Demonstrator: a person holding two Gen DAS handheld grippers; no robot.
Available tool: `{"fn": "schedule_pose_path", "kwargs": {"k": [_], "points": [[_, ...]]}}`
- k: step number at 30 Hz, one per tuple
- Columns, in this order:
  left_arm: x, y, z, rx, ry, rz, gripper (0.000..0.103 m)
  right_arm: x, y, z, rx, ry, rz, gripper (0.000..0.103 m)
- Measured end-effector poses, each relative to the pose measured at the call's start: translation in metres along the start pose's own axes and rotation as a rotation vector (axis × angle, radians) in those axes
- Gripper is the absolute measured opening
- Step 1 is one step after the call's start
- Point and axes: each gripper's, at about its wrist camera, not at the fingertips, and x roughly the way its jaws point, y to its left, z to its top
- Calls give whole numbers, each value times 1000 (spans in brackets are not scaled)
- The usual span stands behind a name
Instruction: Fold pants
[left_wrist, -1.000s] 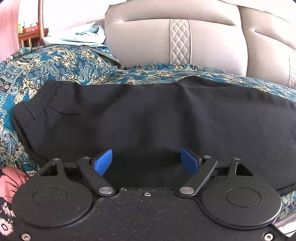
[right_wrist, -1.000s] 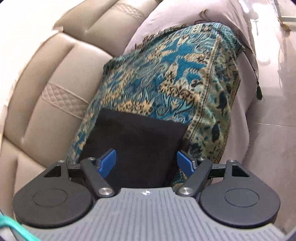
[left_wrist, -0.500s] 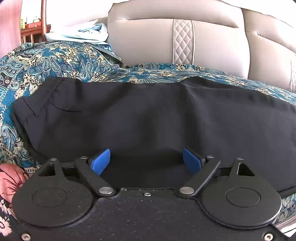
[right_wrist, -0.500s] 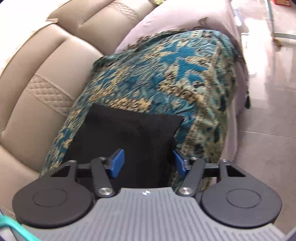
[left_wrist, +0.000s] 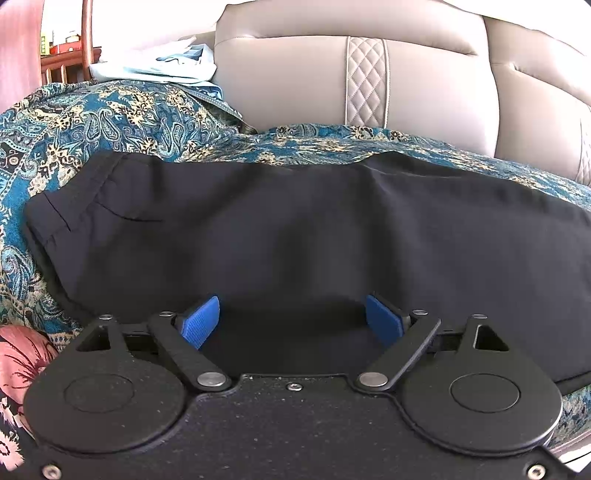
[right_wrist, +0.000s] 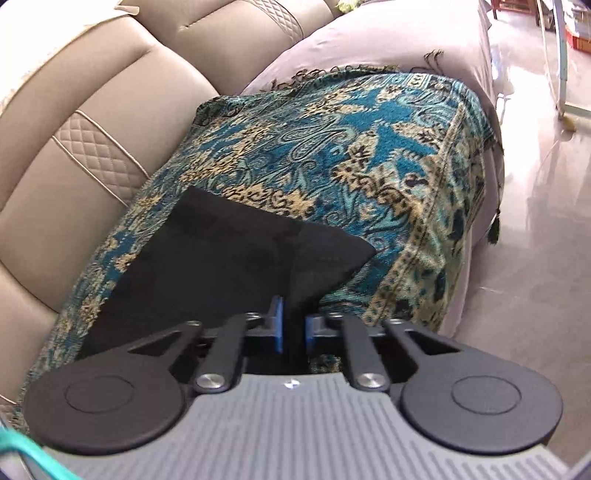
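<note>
Jaws of our left gripper (left_wrist: 291, 321) stand spread over the pants (left_wrist: 295, 229) lying along the sofa (left_wrist: 406, 85) seat's front edge; our right gripper (right_wrist: 293, 328) has just been closing and now pinches the hem end, so we judge the fold can start.

Left gripper (left_wrist: 291, 317): black speckled body, two round discs, silver pivot screws, ribbed blue pads (left_wrist: 199, 321). Right gripper (right_wrist: 293, 328): grey ribbed body, black discs and linkage arms, blue pads (right_wrist: 277, 325)

A home living room: a beige leather sofa (left_wrist: 406, 92) draped with a teal paisley throw (right_wrist: 351, 147), glossy tiled floor (right_wrist: 535, 221) at three o'clock.
</note>
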Motion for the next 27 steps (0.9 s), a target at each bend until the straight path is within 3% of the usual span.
{"fn": "schedule_pose_path", "kwargs": {"k": [5,9,13,18,22,27], "points": [[-5,0,5,28,5,-33,64,-5,36,-10,-86,-43,4,7],[-10,-2,6,39,5,-14,58,-11,101,-38,-258,-54,151,7],[-16,2,10,13,8,17,58,-33,177,-114,-515,-22,361,7],[-27,14,17,-43,-12,45,63,-65,237,-244,-796,177,627,7],[-34,25,18,-78,-20,43,66,-95,241,-318,-967,231,720,7],[-35,32,15,-92,-7,24,66,-131,232,-358,-1149,127,734,12]]}}
